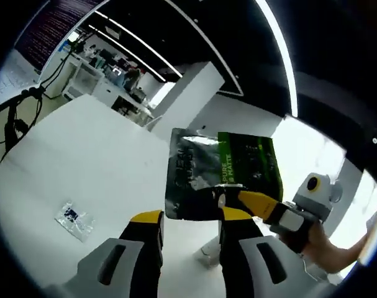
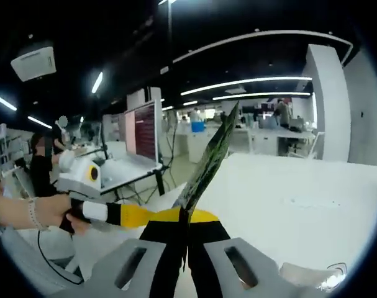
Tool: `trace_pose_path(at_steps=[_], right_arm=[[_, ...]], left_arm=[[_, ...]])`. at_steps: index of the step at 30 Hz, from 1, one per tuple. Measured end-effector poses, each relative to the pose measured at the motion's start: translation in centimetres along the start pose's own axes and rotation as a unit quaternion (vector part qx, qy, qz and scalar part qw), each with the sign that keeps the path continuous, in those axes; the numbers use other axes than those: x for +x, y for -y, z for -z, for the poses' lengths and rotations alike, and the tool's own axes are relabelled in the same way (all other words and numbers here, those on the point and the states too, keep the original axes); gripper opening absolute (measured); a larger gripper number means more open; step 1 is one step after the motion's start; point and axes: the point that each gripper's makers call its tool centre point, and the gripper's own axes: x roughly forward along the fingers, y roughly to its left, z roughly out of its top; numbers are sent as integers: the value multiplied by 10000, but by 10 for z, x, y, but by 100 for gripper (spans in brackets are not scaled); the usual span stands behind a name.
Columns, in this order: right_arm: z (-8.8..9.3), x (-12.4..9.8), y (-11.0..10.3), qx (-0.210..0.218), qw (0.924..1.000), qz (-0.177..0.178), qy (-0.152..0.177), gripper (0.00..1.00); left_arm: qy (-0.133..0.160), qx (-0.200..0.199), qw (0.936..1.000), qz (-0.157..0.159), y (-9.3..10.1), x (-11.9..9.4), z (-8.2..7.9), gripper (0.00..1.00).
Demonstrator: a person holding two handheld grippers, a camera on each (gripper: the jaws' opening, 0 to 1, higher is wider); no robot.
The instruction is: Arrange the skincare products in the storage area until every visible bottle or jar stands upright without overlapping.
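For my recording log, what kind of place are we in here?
Probably an open-plan office or lab: long ceiling light strips, rows of white desks with people working, and a monitor on a stand beside the white table.

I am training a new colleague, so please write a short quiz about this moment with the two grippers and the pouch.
1. True or false: the right gripper is shut on the pouch.
2. What lies on the white table near the left gripper?
A. a small clear packet
B. a glass jar
C. a towel
3. Fill in: the pouch is silver and ____.

Key:
1. True; it is seen edge-on between the jaws.
2. A, the small clear packet.
3. Green.
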Motion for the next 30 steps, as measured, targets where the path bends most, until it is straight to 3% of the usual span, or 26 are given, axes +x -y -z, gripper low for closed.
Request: trace_pose_path(at_steps=[7, 16, 21, 25, 30], right_arm=[[-13, -14, -3, 473, 9983, -23, 336, 1], [-17, -30, -7, 1356, 9882, 10, 715, 1], [-16, -39, -13, 1978, 9763, -127, 866, 1], [-16, -41, -22, 2125, 9728, -187, 905, 1], [-18, -44, -28, 2394, 9653, -260, 1009, 1]], left_arm=[[147, -299, 9984, 458, 28, 2, -5, 25], [218, -610, 9939, 891, 62, 4, -4, 25], [381, -747, 9916, 980, 71, 1, -8, 23], [374, -710, 9916, 1019, 80, 2, -5, 22], [632, -594, 9925, 867, 83, -2, -17, 18]])
